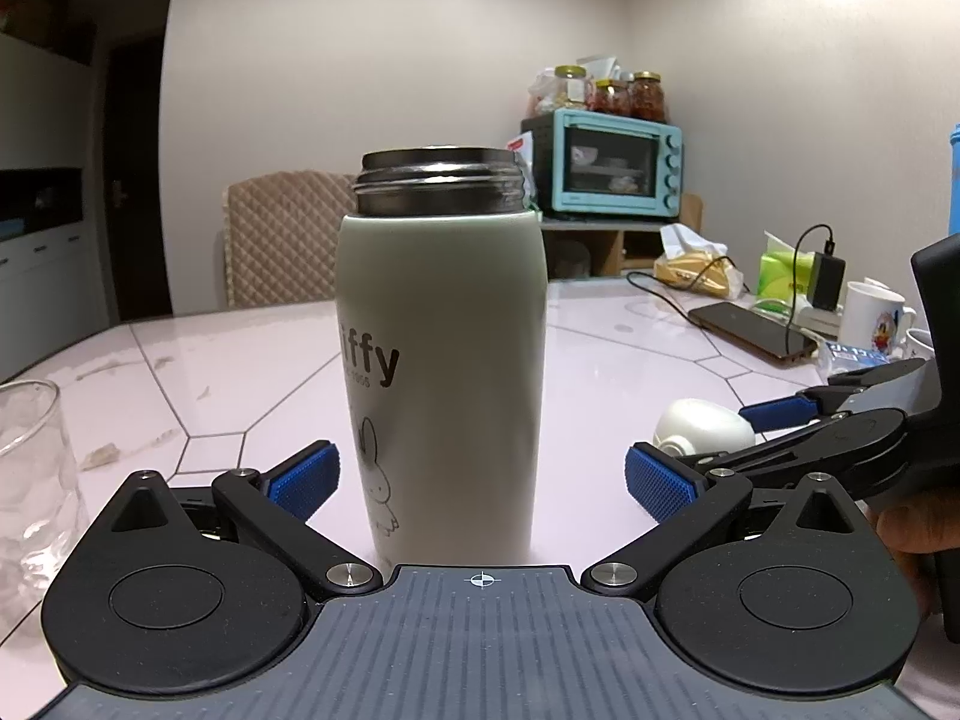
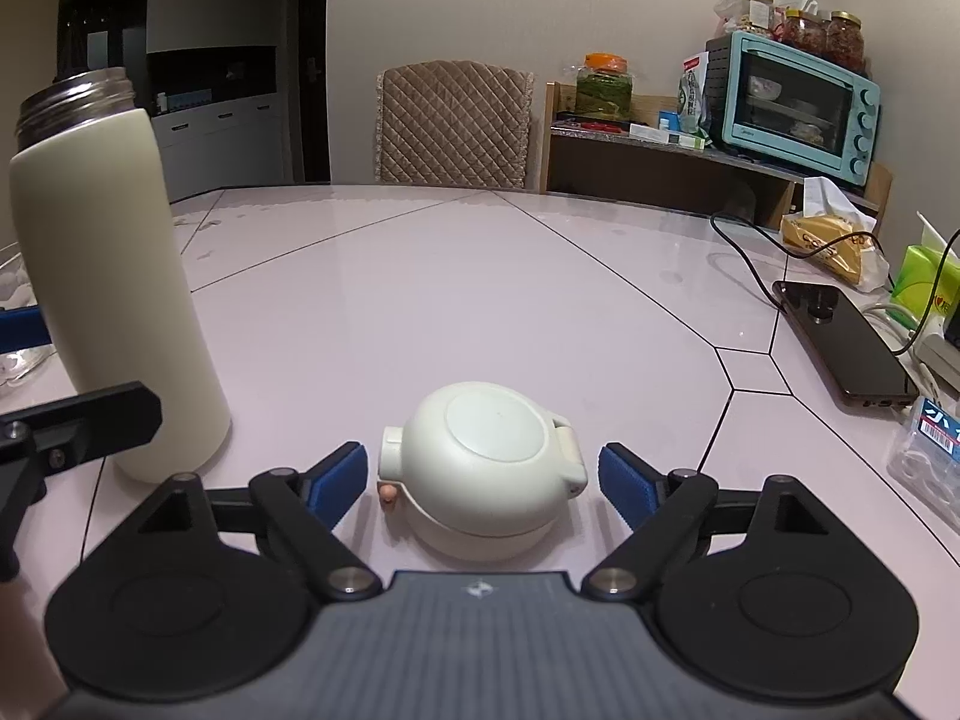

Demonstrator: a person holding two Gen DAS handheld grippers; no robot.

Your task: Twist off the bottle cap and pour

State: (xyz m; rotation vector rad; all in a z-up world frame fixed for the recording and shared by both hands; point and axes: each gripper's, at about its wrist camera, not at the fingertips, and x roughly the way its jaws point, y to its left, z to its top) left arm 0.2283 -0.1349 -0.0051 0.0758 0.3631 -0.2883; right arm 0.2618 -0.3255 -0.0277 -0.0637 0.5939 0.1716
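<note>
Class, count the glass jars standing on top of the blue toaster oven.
3 in both views: a yellow-lidded jar on the left and two red-filled jars beside it on the oven. Bags behind may hide others.

— I read this as a home dining room or kitchen corner. See the glossy white stone-look table (image 2: 480,276) and the beige quilted chair back (image 2: 453,129)?

— Yes. I'd add the small turquoise countertop oven (image 2: 795,111) with glass jars of preserves (image 2: 816,30) on top.
</note>
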